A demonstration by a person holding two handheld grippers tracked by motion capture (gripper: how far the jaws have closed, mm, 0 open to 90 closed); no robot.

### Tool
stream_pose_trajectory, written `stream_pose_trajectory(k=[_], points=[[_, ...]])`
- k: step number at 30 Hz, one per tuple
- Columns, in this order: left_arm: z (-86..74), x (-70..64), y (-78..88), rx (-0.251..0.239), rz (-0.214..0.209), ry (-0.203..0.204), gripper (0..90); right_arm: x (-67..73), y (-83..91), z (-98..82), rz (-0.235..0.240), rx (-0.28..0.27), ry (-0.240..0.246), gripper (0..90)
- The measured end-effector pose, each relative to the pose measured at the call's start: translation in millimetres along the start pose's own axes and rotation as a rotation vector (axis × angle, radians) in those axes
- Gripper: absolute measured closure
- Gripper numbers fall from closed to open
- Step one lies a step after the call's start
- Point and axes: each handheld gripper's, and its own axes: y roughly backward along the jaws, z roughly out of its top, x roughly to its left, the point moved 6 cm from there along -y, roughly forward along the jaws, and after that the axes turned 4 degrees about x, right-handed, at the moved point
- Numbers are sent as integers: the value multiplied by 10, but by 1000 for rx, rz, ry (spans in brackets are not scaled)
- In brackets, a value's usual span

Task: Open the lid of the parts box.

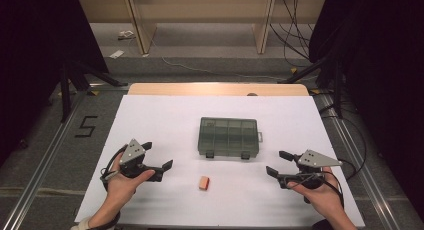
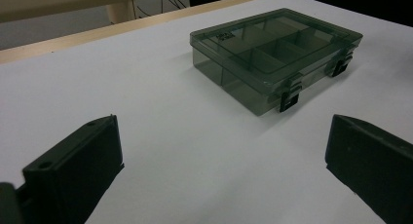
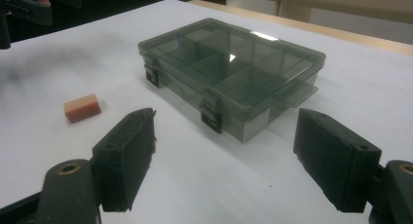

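Nearest to us, our two hands come in over the front edge of the table point(image 1: 150, 115), which is covered with a white sheet. Our left hand point(image 1: 122, 182) holds the left gripper point(image 1: 159, 156) at the left of the sheet. Its jaws stand wide apart with nothing between them; in the left gripper view only bare white sheet lies in the gap. Our right hand point(image 1: 320, 192) holds the right gripper point(image 1: 278, 162) at the right side, and its jaws are also spread wide and grip nothing. Both grippers point inward toward the middle of the table, and each sits well apart from the things on it.

Between the two grippers, a little nearer to us than they are, a small orange block point(image 1: 203, 183) lies flat on the sheet. It touches neither gripper. In the right gripper view the block point(image 3: 82, 107) shows to the left of the gap between the jaws, with a pale top and a darker orange side.

Farther out, near the middle of the table, we see a dark translucent compartment box point(image 1: 228, 137). Its lid is down and two black latches sit on the side facing us. Through the lid we make out the dividers of several compartments. The box stands apart from the block.

Beyond the white sheet, a strip of bare wooden table edge point(image 1: 217, 88) shows, and past it the floor with cables point(image 1: 295, 35).
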Motion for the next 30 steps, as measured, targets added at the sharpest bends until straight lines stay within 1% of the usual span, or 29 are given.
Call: stream_pose_trajectory(k=[6, 8, 9, 10, 11, 12, 14, 15, 16, 17, 18, 19, 21, 22, 23, 25, 26, 27, 30], points=[[-9, -9, -16, 7, -4, -1, 0, -32, -19, 5, -7, -3, 8, 256], [-2, -8, -25, 8, -4, -2, 0, -35, -25, 8, -11, -5, 14, 285], [2, -7, -29, 11, 1, -3, 22, -41, -27, 10, -13, -2, 19, 316], [8, -1, -36, 16, 13, -1, 72, -48, -28, 15, -15, -3, 25, 344], [15, 12, -47, 25, 35, 5, 152, -57, -31, 23, -18, -3, 22, 389], [15, 17, -60, 41, 39, 7, 243, -70, -34, 31, -24, 3, 27, 453], [-1, 22, -90, 84, 52, -14, 460, -94, -51, 43, -27, 30, 42, 578], [-1, 22, -90, 84, 52, -14, 542, -101, -66, 50, -27, 46, 53, 625], [-14, -5, -119, 113, 38, -33, 641, -112, -85, 52, -30, 72, 76, 695], [-10, -22, -130, 125, 32, -44, 706, -116, -98, 50, -30, 89, 86, 749], [-1, -38, -143, 142, 34, -67, 750, -126, -119, 41, -35, 117, 106, 783], [8, -48, -152, 148, 33, -79, 798, -135, -145, 30, -38, 146, 126, 824], [36, -63, -187, 162, 36, -84, 857, -155, -187, 22, -41, 171, 135, 877], [36, -63, -187, 162, 36, -84, 880, -155, -187, 22, -41, 171, 135, 877], [55, -68, -218, 172, 37, -87, 896, -194, -232, 30, -43, 191, 128, 900], [95, -91, -328, 205, 29, -100, 897, -234, -273, 41, -39, 203, 119, 900], [103, -103, -362, 213, 22, -100, 898, -254, -296, 40, -37, 210, 113, 900], [103, -103, -362, 213, 22, -100, 898, -254, -296, 40, -37, 210, 113, 900], [144, -156, -510, 249, -1, -135, 898, -299, -379, 15, -22, 235, 86, 900]])
